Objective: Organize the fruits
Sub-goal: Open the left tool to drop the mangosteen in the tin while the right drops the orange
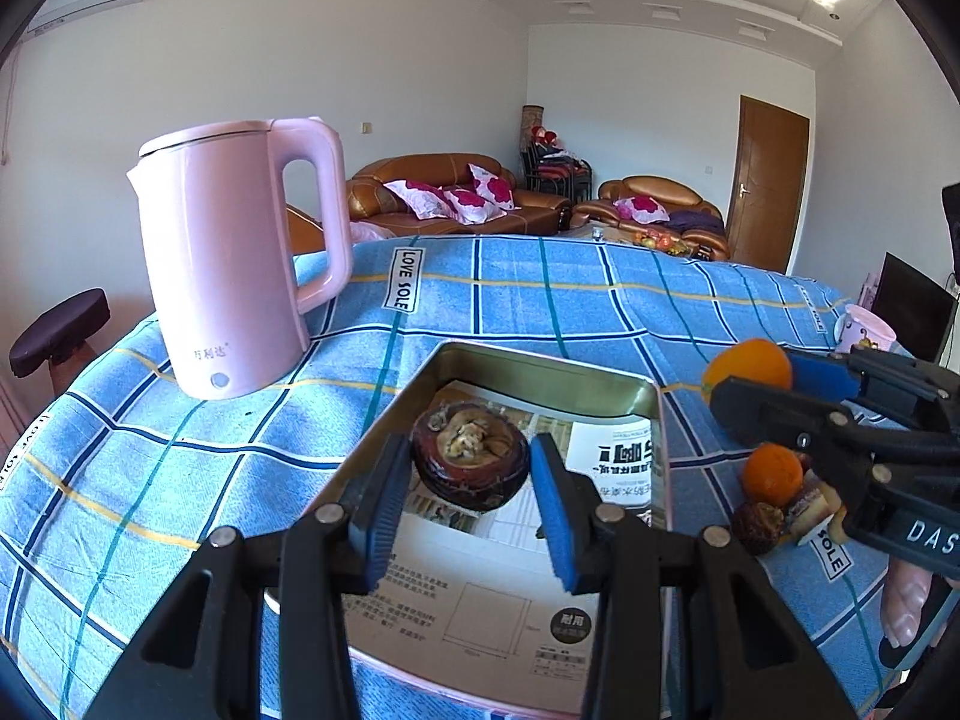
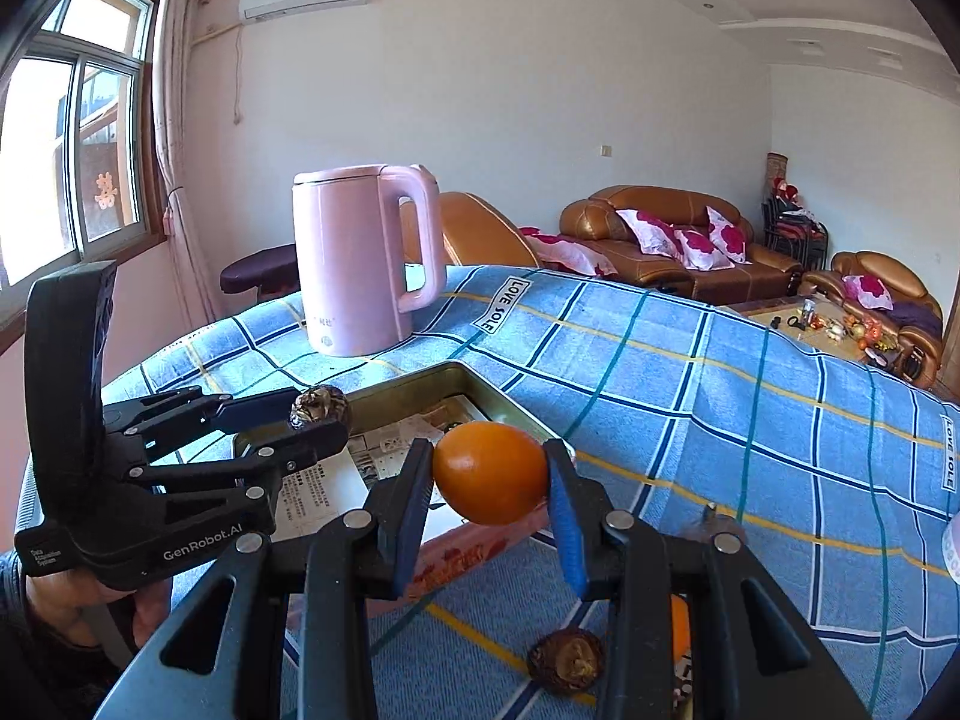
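My left gripper (image 1: pixel 471 474) is shut on a dark brown wrinkled fruit (image 1: pixel 469 457) and holds it above a metal tray (image 1: pixel 540 363) lined with printed paper. My right gripper (image 2: pixel 489 480) is shut on an orange (image 2: pixel 491 472) and holds it just right of the tray (image 2: pixel 450 373), above the cloth. The orange also shows in the left wrist view (image 1: pixel 750 363). On the cloth lie a second orange (image 1: pixel 773 474), a brown fruit (image 1: pixel 757 527) and a cut piece (image 1: pixel 810 507). The brown fruit shows below my right gripper (image 2: pixel 567 660).
A pink kettle (image 1: pixel 240 264) stands at the table's far left on the blue checked cloth (image 1: pixel 540 294). A pink cup (image 1: pixel 864 330) sits at the right edge. Brown sofas (image 1: pixel 456 192) and a door (image 1: pixel 768 186) lie behind the table.
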